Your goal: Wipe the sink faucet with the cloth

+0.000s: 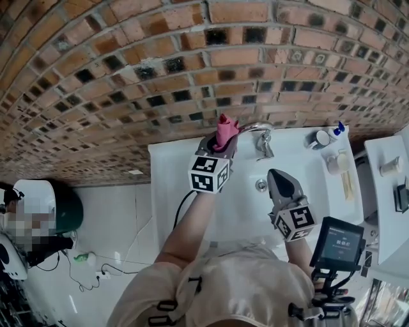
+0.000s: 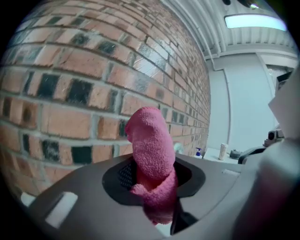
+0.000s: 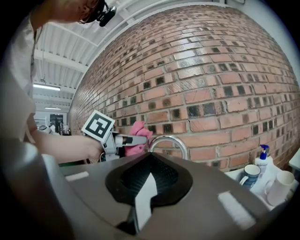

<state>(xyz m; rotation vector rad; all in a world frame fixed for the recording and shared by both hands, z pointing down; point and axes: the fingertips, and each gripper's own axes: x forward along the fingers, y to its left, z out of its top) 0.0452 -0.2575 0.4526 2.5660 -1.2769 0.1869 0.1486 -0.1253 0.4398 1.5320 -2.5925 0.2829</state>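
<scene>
Head view of left gripper point(image 1: 222, 143) clamped on pink cloth point(image 1: 225, 130), held just beside faucet point(image 1: 257, 129) spout by brick wall point(image 1: 192, 57); contact unclear. Right gripper point(image 1: 277, 174) low over sink point(image 1: 171, 175), jaws together and empty, aimed toward faucet.

The person wears a pale beige short-sleeved top point(image 1: 255, 281) crossed by dark straps point(image 1: 192, 287) with black buckles. The left hand-held gripper point(image 1: 222, 142) has a smooth grey shell and carries a white cube point(image 1: 209, 174) printed with black square markers. A thin black cable point(image 1: 182, 207) trails from it beside the forearm. The right hand-held gripper point(image 1: 277, 174) has the same grey shell, tapering to a point, with its own marker cube point(image 1: 295, 221). Inside each shell's dark recess the pads point(image 3: 140, 176) are black and finely ribbed. A small black camera point(image 3: 104, 14) sits on the head.
</scene>
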